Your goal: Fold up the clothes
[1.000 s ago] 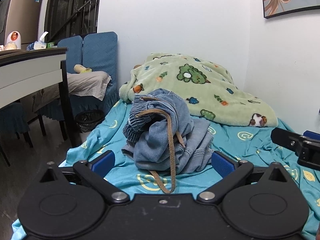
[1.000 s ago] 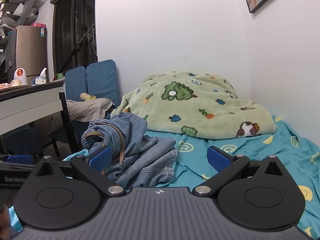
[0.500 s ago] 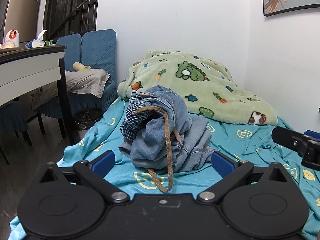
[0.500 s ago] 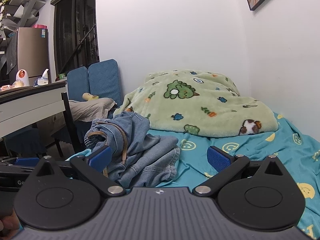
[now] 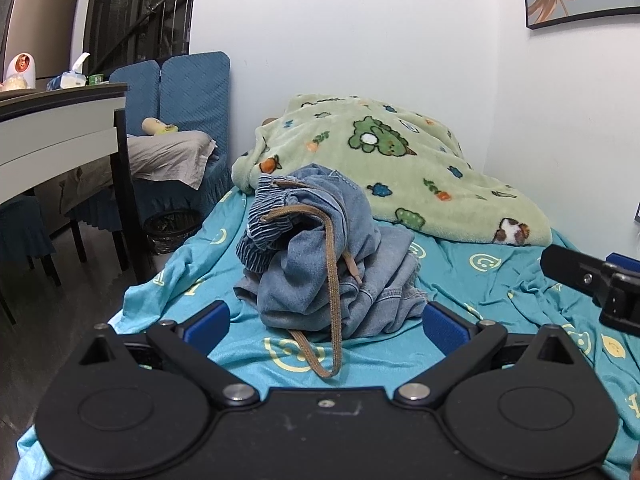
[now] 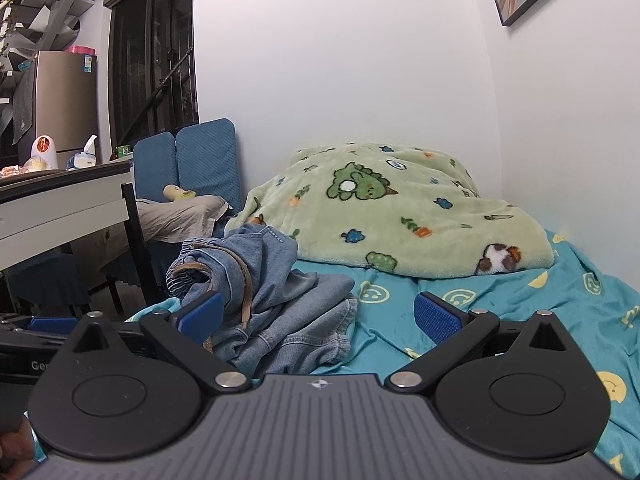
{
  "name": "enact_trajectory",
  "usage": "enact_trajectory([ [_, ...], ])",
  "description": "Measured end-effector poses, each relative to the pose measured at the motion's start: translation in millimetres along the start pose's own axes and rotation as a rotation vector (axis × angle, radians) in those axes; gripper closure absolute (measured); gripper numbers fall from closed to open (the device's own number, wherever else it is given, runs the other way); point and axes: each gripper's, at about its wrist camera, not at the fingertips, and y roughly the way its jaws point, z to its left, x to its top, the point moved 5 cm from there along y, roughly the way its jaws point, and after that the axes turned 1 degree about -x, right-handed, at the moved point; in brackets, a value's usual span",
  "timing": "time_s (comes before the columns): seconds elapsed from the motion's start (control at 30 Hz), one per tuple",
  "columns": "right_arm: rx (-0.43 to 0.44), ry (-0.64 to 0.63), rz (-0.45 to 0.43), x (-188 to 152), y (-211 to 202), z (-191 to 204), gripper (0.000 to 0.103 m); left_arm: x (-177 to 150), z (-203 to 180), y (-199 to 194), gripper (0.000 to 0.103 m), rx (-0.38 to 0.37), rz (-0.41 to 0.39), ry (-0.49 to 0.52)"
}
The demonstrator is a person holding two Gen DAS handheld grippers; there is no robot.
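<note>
A crumpled heap of soft denim jeans (image 5: 324,256), trailed by a woven tan drawstring (image 5: 334,304), is seen on the bed (image 5: 500,280), near the fleecy green blanket (image 5: 384,164). The left gripper (image 5: 326,322) and right gripper (image 6: 318,314) are held with fingers released, nothing grasped.

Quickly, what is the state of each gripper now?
Left gripper: open, holding nothing, facing the jeans.
Right gripper: open, holding nothing.

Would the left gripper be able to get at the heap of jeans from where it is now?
Probably yes. The left gripper is open with the jeans heaped straight ahead between its fingers, and only bare bedsheet and the loose brown drawstring lie between. The right gripper sits off to the side.
</note>
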Motion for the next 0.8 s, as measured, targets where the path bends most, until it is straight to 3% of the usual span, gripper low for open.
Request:
enact_trajectory([
  [0.2, -0.01, 0.022, 0.007, -2, 0, -3, 0.0, 7, 6, 5, 0.0, 0.0, 0.024, -0.041],
  [0.37, -0.034, 0.018, 0.007, -5, 6, -5, 0.0, 33, 11, 25, 0.0, -0.002, 0.036, -0.037],
  [0.6, -0.049, 0.015, 0.05, -14, 24, -7, 0.0, 72, 23, 92, 0.001, -0.066, 0.065, -0.048],
  [0.8, -0.036, 0.073, 0.08, -19, 36, -15, 0.0, 93, 38, 147, 0.001, -0.071, 0.074, -0.02],
])
